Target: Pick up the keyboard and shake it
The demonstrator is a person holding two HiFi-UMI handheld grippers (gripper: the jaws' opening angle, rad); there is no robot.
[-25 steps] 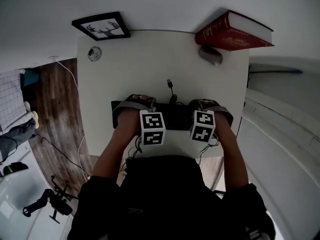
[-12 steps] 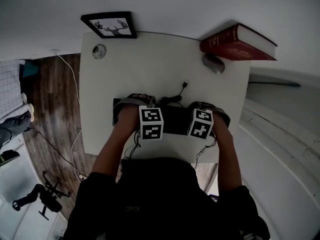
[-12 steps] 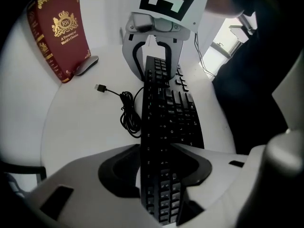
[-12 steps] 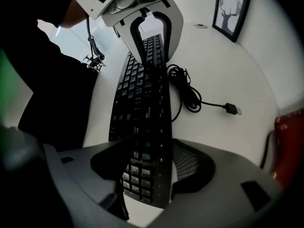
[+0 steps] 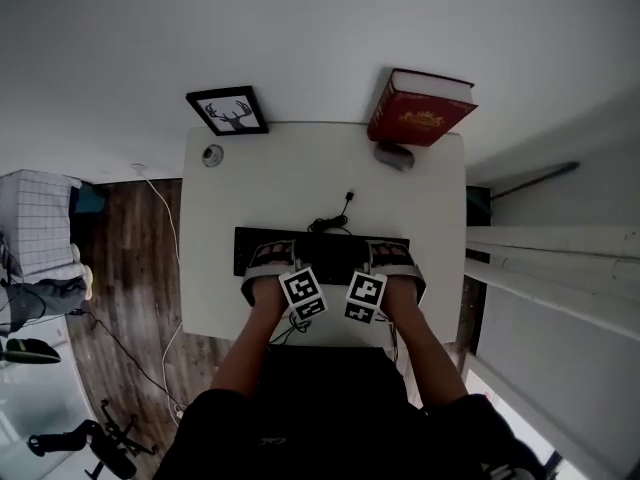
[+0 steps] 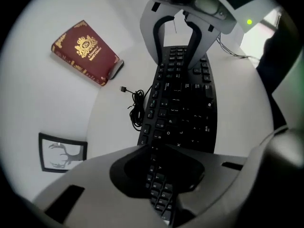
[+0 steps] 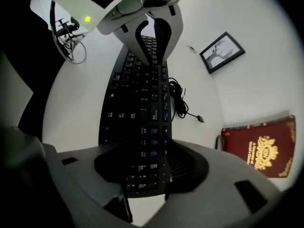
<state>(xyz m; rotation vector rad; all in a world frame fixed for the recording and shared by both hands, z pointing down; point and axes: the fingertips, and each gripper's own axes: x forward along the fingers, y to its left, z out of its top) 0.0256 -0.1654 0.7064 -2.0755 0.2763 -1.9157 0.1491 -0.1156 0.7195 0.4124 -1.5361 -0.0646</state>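
Long, flat black keyboard (image 5: 325,250), rows of matte keys, lying across the near half of the smooth white desk (image 5: 300,168). Its thin black cable (image 5: 335,218) curls just behind it. The left gripper (image 6: 159,184) is closing, grey moulded jaws nearly together and pinching the keyboard's left end. The right gripper (image 7: 142,186) is closing too, jaws wide, with the right end between them but not pressed. At the far edge are a thick red hardback book (image 5: 418,108) with a gold crest and a black-framed deer picture (image 5: 227,111).

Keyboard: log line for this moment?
keyboard: ends between both tools | left tool: jaws closing, gripping it | right tool: jaws closing, gap left
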